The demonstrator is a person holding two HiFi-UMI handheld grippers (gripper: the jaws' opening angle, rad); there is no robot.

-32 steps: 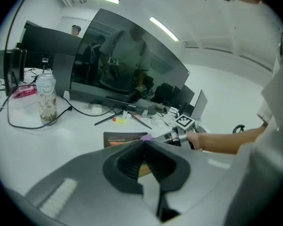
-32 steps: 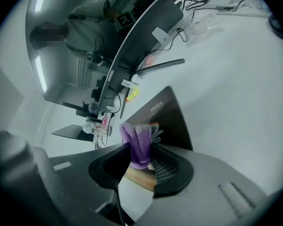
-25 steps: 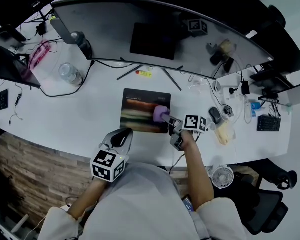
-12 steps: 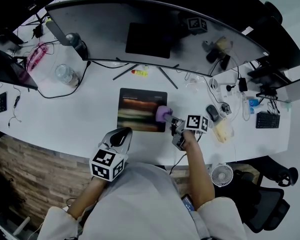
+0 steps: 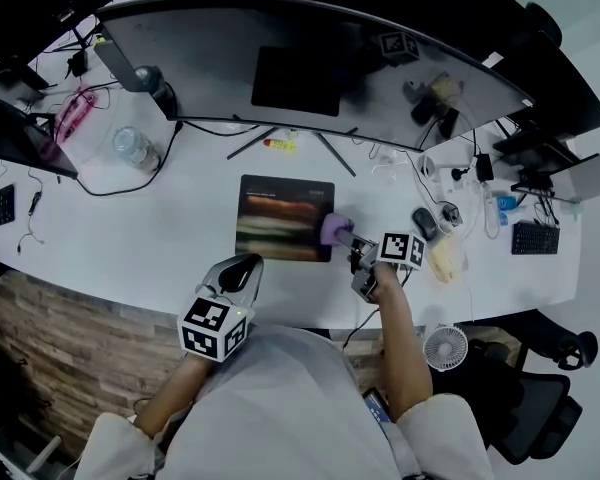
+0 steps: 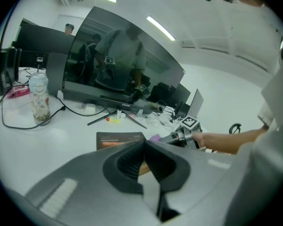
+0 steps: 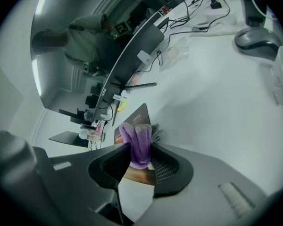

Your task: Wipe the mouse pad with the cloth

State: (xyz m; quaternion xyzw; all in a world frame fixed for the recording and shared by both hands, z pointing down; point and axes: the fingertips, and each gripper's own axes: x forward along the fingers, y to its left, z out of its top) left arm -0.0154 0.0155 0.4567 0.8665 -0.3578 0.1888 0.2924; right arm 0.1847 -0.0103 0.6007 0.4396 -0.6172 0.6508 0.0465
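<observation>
On the white desk (image 5: 180, 223), the dark rectangular mouse pad (image 5: 285, 218) lies in front of the wide curved monitor (image 5: 310, 78). The right gripper (image 7: 140, 157) pinches the small purple fuzzy cloth (image 7: 139, 142) between its jaws, and the cloth sits at the pad's right edge, close to its near corner. The left gripper (image 6: 144, 145) hangs over the near edge of the desk, just near of the pad's left part. Its jaws are pressed together with nothing between them, and a dark computer mouse (image 5: 429, 226) rests to the right of the right gripper.
</observation>
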